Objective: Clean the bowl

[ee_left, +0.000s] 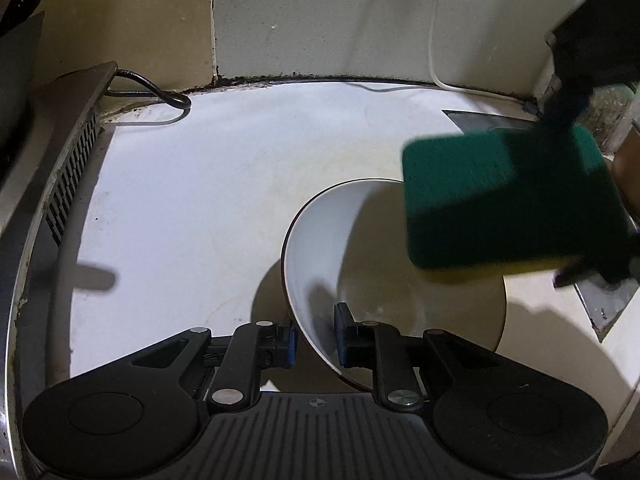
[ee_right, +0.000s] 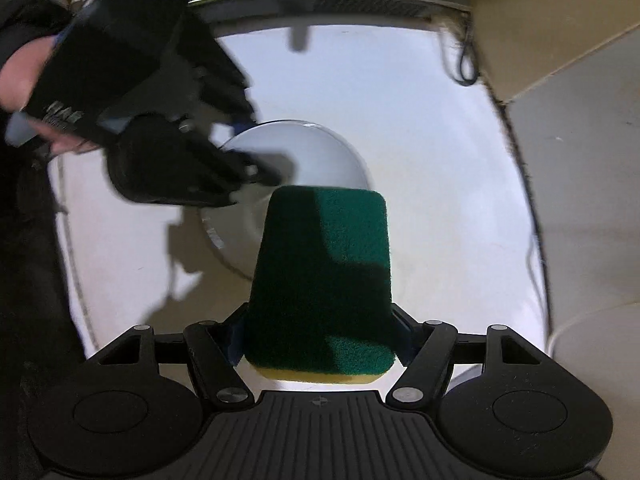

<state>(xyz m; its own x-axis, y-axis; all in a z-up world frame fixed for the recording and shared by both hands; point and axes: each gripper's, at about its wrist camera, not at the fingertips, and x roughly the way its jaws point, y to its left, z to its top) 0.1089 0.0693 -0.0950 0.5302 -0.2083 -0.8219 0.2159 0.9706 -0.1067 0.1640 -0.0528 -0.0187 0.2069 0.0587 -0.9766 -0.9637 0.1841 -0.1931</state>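
While my left gripper (ee_left: pixel 316 338) pinches the white bowl's (ee_left: pixel 320 248) near rim on the counter (ee_left: pixel 200 180), my right gripper (ee_right: pixel 320 344) clamps the green sponge (ee_right: pixel 320 272) above it.

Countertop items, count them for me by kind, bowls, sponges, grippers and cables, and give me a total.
Bowls: 1, the white bowl
Sponges: 1, the green and yellow sponge
Grippers: 2, the left gripper and the right gripper
Cables: 2, a black cable and a white cable
Total: 6
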